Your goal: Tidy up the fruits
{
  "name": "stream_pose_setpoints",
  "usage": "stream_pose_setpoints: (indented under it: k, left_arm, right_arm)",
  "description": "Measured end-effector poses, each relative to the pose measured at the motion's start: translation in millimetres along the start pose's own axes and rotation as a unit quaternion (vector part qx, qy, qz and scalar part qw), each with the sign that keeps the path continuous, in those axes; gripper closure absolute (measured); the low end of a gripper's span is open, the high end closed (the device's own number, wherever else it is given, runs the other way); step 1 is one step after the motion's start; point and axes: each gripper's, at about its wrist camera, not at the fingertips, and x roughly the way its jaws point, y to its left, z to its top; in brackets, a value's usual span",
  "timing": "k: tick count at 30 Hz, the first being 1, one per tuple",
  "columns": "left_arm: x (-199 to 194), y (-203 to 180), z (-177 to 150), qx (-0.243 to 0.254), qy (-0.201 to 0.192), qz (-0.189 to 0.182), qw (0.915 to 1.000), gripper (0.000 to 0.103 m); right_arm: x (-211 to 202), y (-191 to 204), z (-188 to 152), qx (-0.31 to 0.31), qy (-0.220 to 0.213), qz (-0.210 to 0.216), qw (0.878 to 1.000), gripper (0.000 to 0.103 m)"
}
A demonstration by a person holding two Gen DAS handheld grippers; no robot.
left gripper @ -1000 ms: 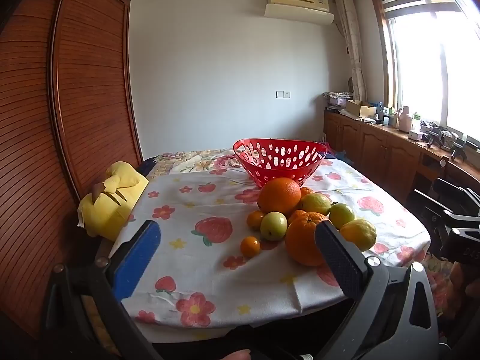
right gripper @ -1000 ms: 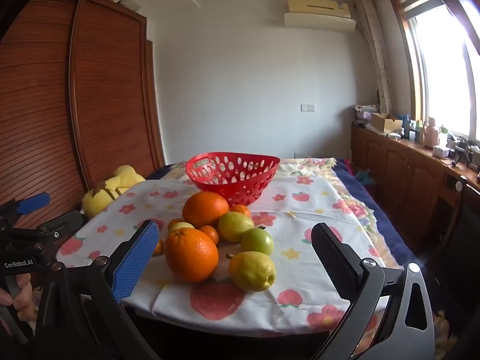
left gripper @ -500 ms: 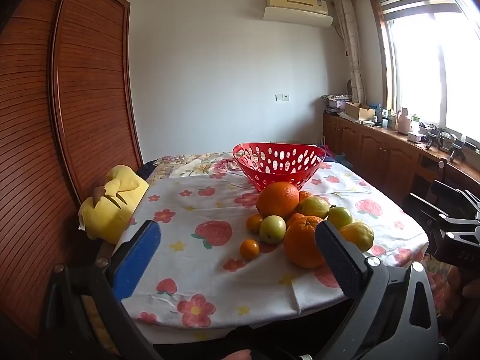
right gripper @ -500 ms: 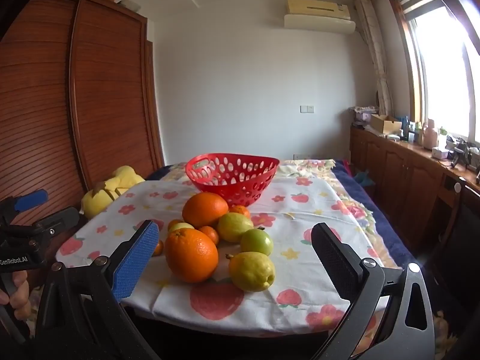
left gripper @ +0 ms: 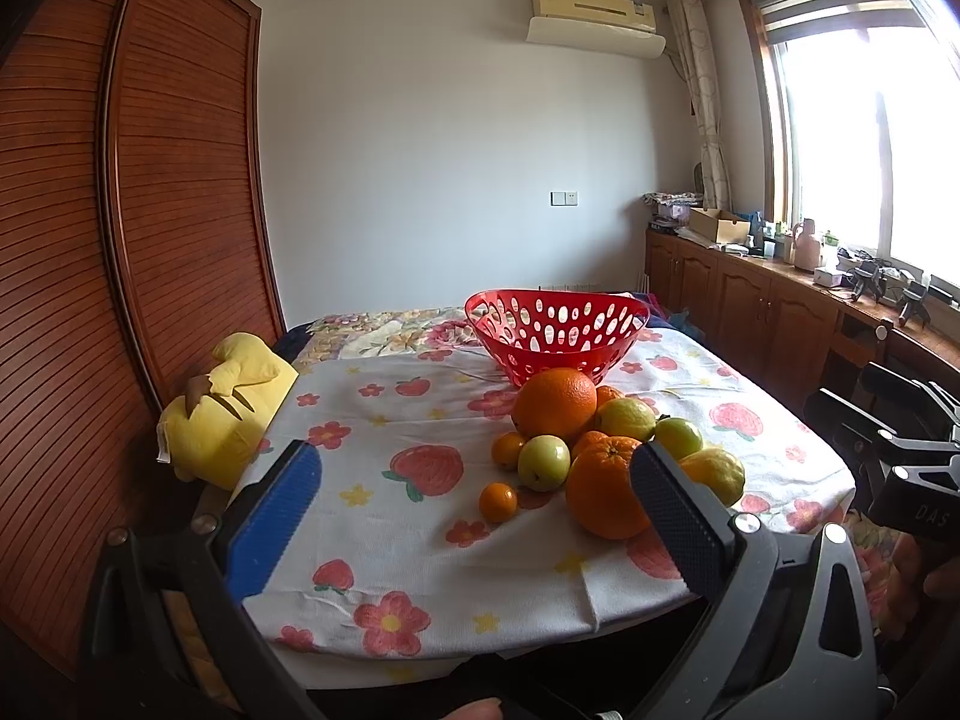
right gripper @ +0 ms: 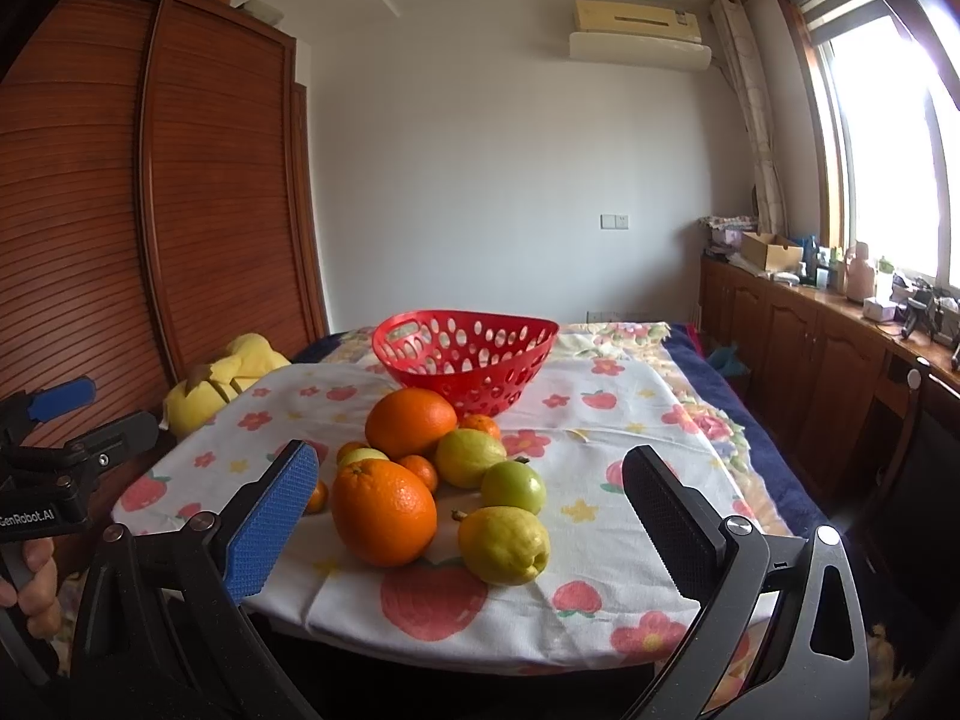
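A heap of fruit lies on the flowered tablecloth [left gripper: 420,516]: two big oranges [left gripper: 603,489] [right gripper: 384,510], lemons [right gripper: 504,543], green fruits [left gripper: 543,462] and small tangerines [left gripper: 498,501]. An empty red perforated basket [left gripper: 555,333] [right gripper: 465,354] stands just behind the heap. My left gripper [left gripper: 474,516] is open and empty, held short of the table's near edge, left of the heap. My right gripper [right gripper: 471,516] is open and empty, facing the near orange and lemon from the front.
A yellow plush toy [left gripper: 225,408] lies at the table's left edge against a wooden slatted wardrobe [left gripper: 120,240]. Wooden cabinets [right gripper: 810,348] with clutter run along the right wall under the window. Each gripper shows at the side of the other's view.
Both views have shifted only slightly; the fruit and basket have not moved, and both grippers stay open.
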Motion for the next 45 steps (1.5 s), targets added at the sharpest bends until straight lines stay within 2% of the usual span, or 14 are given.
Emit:
stream_pose_setpoints:
  k: [45]
  left_arm:
    - [-3.6,-3.8,-1.3,0.0,0.003,-0.004,1.0,0.0]
  right_arm:
    - [-1.6,2.6,-0.1,-0.002,0.001,0.001,1.0,0.0]
